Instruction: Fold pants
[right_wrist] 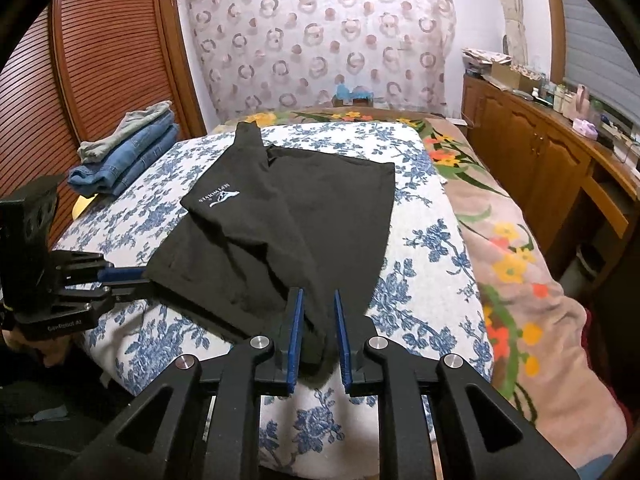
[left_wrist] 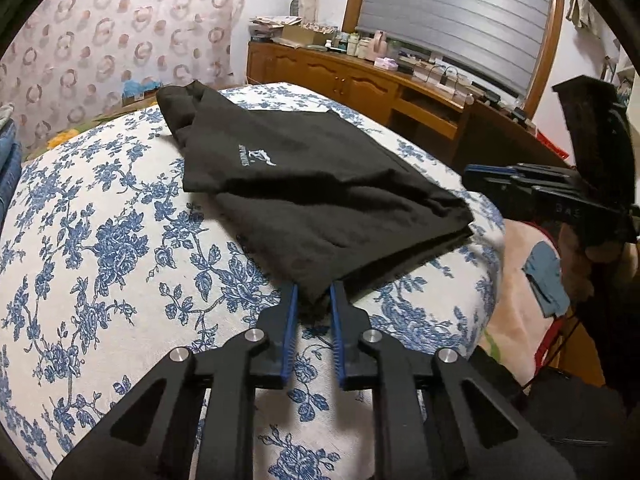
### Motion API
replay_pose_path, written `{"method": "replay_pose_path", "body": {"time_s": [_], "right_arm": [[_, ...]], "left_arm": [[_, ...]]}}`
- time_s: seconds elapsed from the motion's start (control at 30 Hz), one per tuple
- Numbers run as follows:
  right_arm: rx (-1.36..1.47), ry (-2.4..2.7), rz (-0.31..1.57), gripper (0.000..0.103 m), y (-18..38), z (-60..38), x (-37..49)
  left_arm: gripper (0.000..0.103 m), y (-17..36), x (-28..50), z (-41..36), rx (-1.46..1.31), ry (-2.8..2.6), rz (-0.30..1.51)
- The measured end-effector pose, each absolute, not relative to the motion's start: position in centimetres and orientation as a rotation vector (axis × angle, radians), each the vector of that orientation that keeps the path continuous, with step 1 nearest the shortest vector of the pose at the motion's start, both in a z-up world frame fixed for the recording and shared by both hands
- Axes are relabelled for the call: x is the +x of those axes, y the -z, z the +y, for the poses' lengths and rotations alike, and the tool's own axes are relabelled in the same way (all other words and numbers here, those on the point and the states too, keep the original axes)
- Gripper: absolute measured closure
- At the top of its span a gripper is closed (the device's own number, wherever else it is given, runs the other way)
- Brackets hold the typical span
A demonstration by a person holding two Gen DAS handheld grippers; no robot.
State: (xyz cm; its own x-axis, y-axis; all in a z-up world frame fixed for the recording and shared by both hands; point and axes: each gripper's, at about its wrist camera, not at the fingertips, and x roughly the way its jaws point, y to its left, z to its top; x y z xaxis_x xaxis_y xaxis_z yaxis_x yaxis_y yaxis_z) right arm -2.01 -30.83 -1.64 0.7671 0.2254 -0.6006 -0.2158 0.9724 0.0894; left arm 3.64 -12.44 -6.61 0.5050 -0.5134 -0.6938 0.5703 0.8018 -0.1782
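Observation:
Black pants (left_wrist: 304,184) with a small white logo lie folded over on a blue-flowered white cushion (left_wrist: 100,240); they also show in the right wrist view (right_wrist: 304,220). My left gripper (left_wrist: 314,294) is open, its blue pads on either side of a near corner of the pants. My right gripper (right_wrist: 318,300) is open, its pads on either side of another near corner. The right gripper shows side-on in the left wrist view (left_wrist: 472,174), off the cloth's right edge. The left gripper shows in the right wrist view (right_wrist: 120,276) at the left corner.
A stack of folded jeans (right_wrist: 128,156) sits at the cushion's far left. A flowered blanket (right_wrist: 512,264) covers the bed to the right. A wooden cabinet (right_wrist: 532,152) with clutter runs along the right wall. A patterned curtain (right_wrist: 320,44) hangs behind.

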Motion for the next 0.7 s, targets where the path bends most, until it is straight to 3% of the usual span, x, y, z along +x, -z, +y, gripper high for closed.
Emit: {"method": "replay_pose_path", "body": {"time_s": [0.23, 0.33, 0.43, 0.47, 0.6, 0.67, 0.7], "right_arm": [[0.001, -0.282, 0.640, 0.087, 1.1, -29.6, -0.3], [-0.017, -0.305, 0.633, 0.085, 0.8, -28.5, 0.8], [-0.036, -0.334, 0.618, 0.080, 0.6, -27.3, 2.0], [-0.040, -0.341, 0.616, 0.077, 0.6, -27.1, 2.3], [-0.055, -0.374, 0.613, 0.070, 0.7, -25.5, 4.1], [-0.065, -0.396, 0.615, 0.069, 0.9, -24.7, 5.0], [-0.072, -0.406, 0.615, 0.068, 1.0, -24.4, 5.5]], "left_arm": [[0.083, 5.9, 3.9, -11.2, 0.042, 0.615, 0.825], [0.069, 5.5, 4.3, -10.4, 0.028, 0.583, 0.811], [0.064, 5.0, 4.5, -9.5, 0.023, 0.549, 0.785], [0.055, 4.8, 4.7, -9.1, 0.021, 0.527, 0.776], [0.050, 4.4, 5.6, -7.5, -0.006, 0.479, 0.759], [0.033, 4.3, 6.2, -6.7, 0.000, 0.449, 0.754], [0.030, 4.2, 6.4, -6.3, -0.001, 0.439, 0.746]]}}
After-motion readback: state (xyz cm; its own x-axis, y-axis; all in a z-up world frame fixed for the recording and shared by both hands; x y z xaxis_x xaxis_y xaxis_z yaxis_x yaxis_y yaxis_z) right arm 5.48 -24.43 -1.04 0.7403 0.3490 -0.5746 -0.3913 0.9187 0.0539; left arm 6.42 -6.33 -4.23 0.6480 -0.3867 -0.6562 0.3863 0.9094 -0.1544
